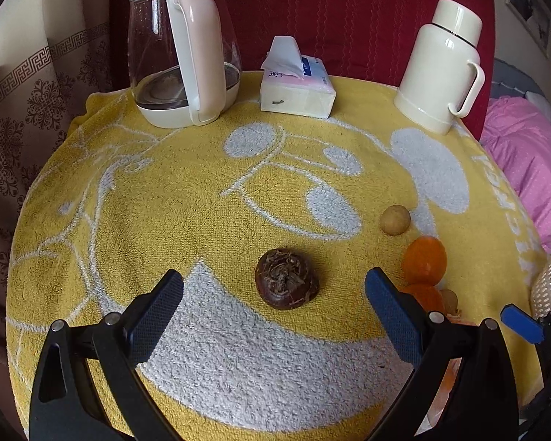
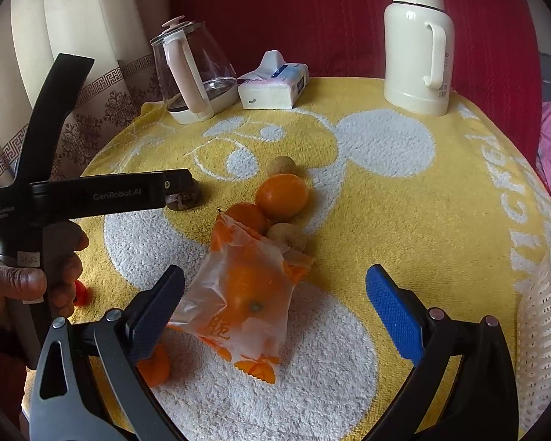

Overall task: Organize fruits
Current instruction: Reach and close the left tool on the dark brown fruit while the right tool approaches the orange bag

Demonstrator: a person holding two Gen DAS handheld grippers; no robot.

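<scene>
My left gripper point(image 1: 274, 286) is open, its jaws on either side of a dark brown water chestnut point(image 1: 286, 278) that lies on the yellow towel point(image 1: 165, 183). My right gripper point(image 2: 275, 294) is open just above an orange in a clear plastic wrapper point(image 2: 248, 288). Beyond it lie a bare orange point(image 2: 281, 195), a second orange point(image 2: 247, 216) and two small tan fruits point(image 2: 281, 166) point(image 2: 287, 234). Another orange point(image 2: 154, 367) lies under my right gripper's left finger. In the left wrist view an orange point(image 1: 424, 259) and a tan fruit point(image 1: 395, 219) lie at the right.
A glass kettle point(image 1: 182, 47), a tissue pack point(image 1: 295, 81) and a cream thermos point(image 1: 440, 66) stand along the far edge. A white perforated basket point(image 2: 543, 323) is at the right edge. A small red object point(image 2: 81, 293) lies near the hand holding the left gripper.
</scene>
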